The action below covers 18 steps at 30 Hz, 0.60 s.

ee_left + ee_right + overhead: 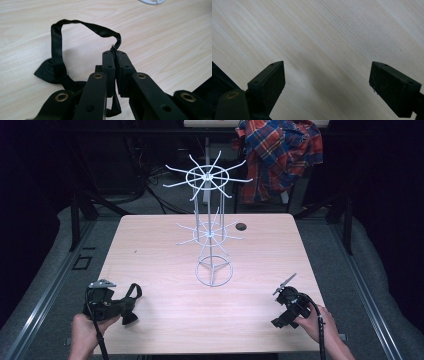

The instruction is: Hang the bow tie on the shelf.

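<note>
In the high view, the left gripper (131, 304) sits near the front left corner of the table (150, 245), held in the person's left hand (85, 330), and a black bow tie (131, 315) with its looped strap hangs from the jaws just above the wood. The right gripper (284, 285) lies near the front right corner in the right hand (320, 322), well apart from the other. A white wire rack (210, 237) with two tiers of spoked hooks stands on its ring base at the middle of the table, and a plaid shirt (280, 155) hangs beyond the far edge. In the left gripper view, the jaws are pressed together on the strap of the bow tie (60, 50) — the band runs up between the pads, arches over in a loop and comes down to the bow's wing, which rests on the table (162, 37) at the left. A sliver of the wire rack's base (152, 1) peeks in at the top edge. In the right gripper view, the jaws stand spread wide with nothing between them — just the pale grain of the table (324, 37) beneath.
</note>
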Tool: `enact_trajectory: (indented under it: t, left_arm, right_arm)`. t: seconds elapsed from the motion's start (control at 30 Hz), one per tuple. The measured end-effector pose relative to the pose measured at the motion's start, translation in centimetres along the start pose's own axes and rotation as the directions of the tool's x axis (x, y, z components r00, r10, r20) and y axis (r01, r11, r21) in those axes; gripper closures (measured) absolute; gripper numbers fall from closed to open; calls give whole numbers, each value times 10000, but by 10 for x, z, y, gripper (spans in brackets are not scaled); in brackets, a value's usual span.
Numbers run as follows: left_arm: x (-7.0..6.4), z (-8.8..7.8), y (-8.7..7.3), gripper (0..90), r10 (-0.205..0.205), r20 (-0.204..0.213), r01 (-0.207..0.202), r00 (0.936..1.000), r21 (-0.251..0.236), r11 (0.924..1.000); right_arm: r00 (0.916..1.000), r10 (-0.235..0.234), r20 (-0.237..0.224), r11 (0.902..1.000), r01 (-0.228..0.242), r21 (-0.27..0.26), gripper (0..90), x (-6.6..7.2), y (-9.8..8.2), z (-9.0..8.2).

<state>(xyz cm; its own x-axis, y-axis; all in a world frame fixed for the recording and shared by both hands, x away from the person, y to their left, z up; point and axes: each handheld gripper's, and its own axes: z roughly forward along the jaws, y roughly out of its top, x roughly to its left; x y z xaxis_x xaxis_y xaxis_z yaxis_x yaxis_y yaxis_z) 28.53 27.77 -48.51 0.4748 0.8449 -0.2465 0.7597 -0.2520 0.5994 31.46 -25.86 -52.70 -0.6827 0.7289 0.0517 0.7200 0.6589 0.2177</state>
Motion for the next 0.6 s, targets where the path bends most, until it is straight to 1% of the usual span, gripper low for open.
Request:
enact_trajectory:
  t: [0.03, 0.07, 0.1, 0.13, 0.17, 0.2, 0.23, 0.27, 0.3, 0.33, 0.37, 0.4, 0.43, 0.47, 0.5, 0.53, 0.57, 0.6]
  left_arm:
    - [0, -2, 1, 866, -9, 36, 10, 10000, -108, 9999]
    - [0, -3, 2, 867, -31, 85, 32, 10000, -205, 9998]
    - [1, -5, 4, 867, -65, 132, 71, 9999, -402, 9992]
    - [1, -5, 4, 867, -65, 132, 71, 9999, -402, 9992]
    - [1, -6, 5, 867, -90, 188, 100, 9998, -513, 9986]
    - [1, -7, 6, 867, -130, 251, 144, 9996, -565, 9983]
    - [1, -9, 7, 867, -187, 345, 210, 9992, -687, 9974]
    - [1, -9, 7, 867, -187, 345, 210, 9992, -687, 9974]
    - [1, -11, 8, 867, -182, 426, 216, 9989, -802, 9965]
    - [1, -11, 8, 867, -182, 426, 216, 9989, -802, 9965]
    - [0, -13, 10, 867, -166, 471, 211, 9988, -972, 9950]
    - [0, -13, 10, 867, -166, 471, 211, 9988, -972, 9950]
    - [-1, -15, 12, 867, -155, 533, 211, 9985, -1058, 9942]
    - [-1, -16, 13, 867, -126, 542, 186, 9985, -1118, 9936]
    - [-1, -16, 14, 867, -157, 596, 226, 9981, -1173, 9928]
    - [-2, -17, 15, 867, -149, 636, 228, 9979, -1259, 9918]
    - [-2, -18, 16, 867, -155, 688, 245, 9975, -1319, 9910]
    - [-3, -18, 17, 867, -149, 724, 246, 9973, -1340, 9907]
  right_arm:
    - [10000, -81, 6, 9999, 81, 92, 129, -1, 0, -1]
    - [9999, 138, -45, 9998, -138, -106, 129, 0, -1, 0]
    - [10000, 33, 70, 10000, -33, 18, 129, -3, -2, -2]
    - [10000, 33, 70, 10000, -33, 18, 129, -3, -2, -2]
    - [9995, 303, -24, 9991, -304, -304, 129, -1, -3, 0]
    - [9999, 156, 13, 9998, -156, -150, 130, -2, -3, -1]
    - [9999, 137, 10, 9999, -137, -62, 130, -2, -3, -2]
    - [9999, 137, 10, 9999, -137, -62, 130, -2, -3, -2]
    - [9999, 102, 9, 9999, -102, -76, 129, -1, -4, -2]
    - [9999, 102, 9, 9999, -102, -76, 129, -1, -4, -2]
    - [9999, 129, 52, 9999, -129, -58, 130, -2, -5, -2]
    - [9999, 129, 52, 9999, -129, -58, 130, -2, -5, -2]
    - [9998, 183, -79, 9998, -184, -72, 129, -3, -6, -2]
    - [10000, 74, -6, 10000, -74, 65, 130, -4, -7, -3]
    - [10000, 74, -6, 10000, -74, 65, 130, -4, -7, -3]
    - [9993, 361, -95, 9992, -362, -186, 129, -2, -8, -2]
    - [9997, 237, -73, 9997, -238, -89, 129, -3, -9, -3]
    - [9996, 263, -69, 9996, -263, -63, 129, -3, -10, -3]
